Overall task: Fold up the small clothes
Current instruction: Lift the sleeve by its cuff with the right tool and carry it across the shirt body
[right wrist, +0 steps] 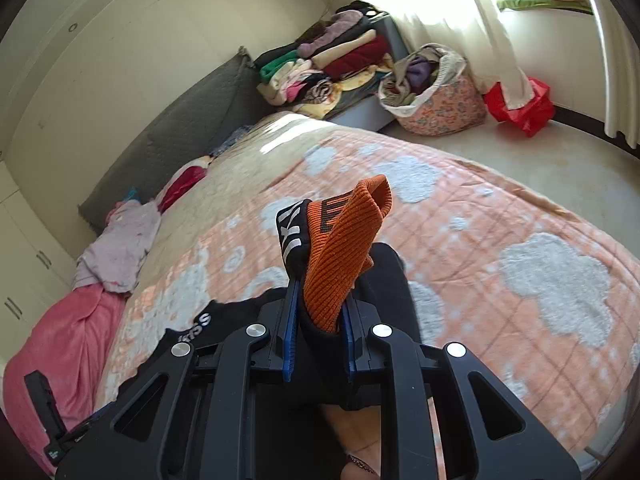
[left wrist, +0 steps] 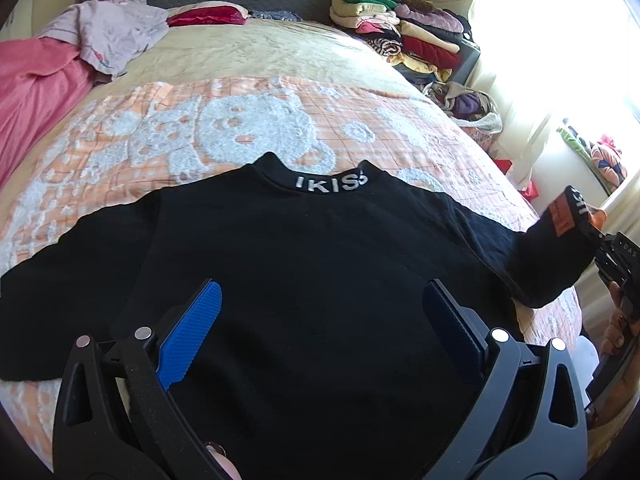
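Ribbed orange cuff [right wrist: 344,256] (knit), right claw [right wrist: 318,320] clamped

The bed [left wrist: 280,56] fills most of the left wrist view, covered by a beige spread with an orange quilt [left wrist: 400,120] patterned in white over its near part. A black sweatshirt [left wrist: 304,280] lies spread flat on the quilt at lower centre, collar toward the top. At upper left lie a pink blanket [left wrist: 36,96] and a crumpled pale lilac garment [left wrist: 112,32]; a red pillow [left wrist: 208,16] sits at the top.
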{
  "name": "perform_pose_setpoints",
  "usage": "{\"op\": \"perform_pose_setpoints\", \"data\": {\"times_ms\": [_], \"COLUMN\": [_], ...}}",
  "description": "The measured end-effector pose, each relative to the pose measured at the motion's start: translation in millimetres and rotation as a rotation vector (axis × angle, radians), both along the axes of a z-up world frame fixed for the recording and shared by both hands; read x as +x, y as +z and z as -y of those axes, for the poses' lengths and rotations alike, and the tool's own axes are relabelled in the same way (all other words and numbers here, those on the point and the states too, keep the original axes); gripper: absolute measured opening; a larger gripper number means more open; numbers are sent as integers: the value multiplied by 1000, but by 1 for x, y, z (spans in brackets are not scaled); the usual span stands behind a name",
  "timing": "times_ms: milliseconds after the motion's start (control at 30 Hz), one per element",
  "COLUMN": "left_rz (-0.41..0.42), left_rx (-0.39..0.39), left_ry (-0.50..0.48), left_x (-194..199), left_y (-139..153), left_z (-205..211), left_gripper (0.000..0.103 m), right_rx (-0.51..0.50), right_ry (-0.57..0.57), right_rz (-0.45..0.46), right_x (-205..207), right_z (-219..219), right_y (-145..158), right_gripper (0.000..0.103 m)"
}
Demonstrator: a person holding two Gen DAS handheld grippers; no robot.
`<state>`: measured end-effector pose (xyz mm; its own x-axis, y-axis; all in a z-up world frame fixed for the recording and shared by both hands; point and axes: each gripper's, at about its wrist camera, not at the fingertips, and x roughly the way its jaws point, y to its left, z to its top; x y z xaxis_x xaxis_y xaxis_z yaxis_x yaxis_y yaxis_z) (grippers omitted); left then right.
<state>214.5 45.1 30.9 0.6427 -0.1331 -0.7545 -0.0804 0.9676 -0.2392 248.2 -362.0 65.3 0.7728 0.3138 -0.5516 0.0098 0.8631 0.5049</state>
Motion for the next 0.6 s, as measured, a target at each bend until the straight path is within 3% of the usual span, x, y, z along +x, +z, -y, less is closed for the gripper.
{"op": "perform_pose_setpoints", "data": {"times_ms": [367,600], "left_rz": [-3,-20], "left_rx": [-129,-184], "left_ry": [6,8], "left_x": [-9,-6], "left_y": [-15,-29], "left_z": [-35,-44], "left_gripper": [95,95], "right_rx": [-46,-108], "right_ry": [161,256], "right_rz": [24,-5], "right_x": [2,3], "right_z": [-101,-167], "right_y": [19,8], "right_gripper": [14,14]}}
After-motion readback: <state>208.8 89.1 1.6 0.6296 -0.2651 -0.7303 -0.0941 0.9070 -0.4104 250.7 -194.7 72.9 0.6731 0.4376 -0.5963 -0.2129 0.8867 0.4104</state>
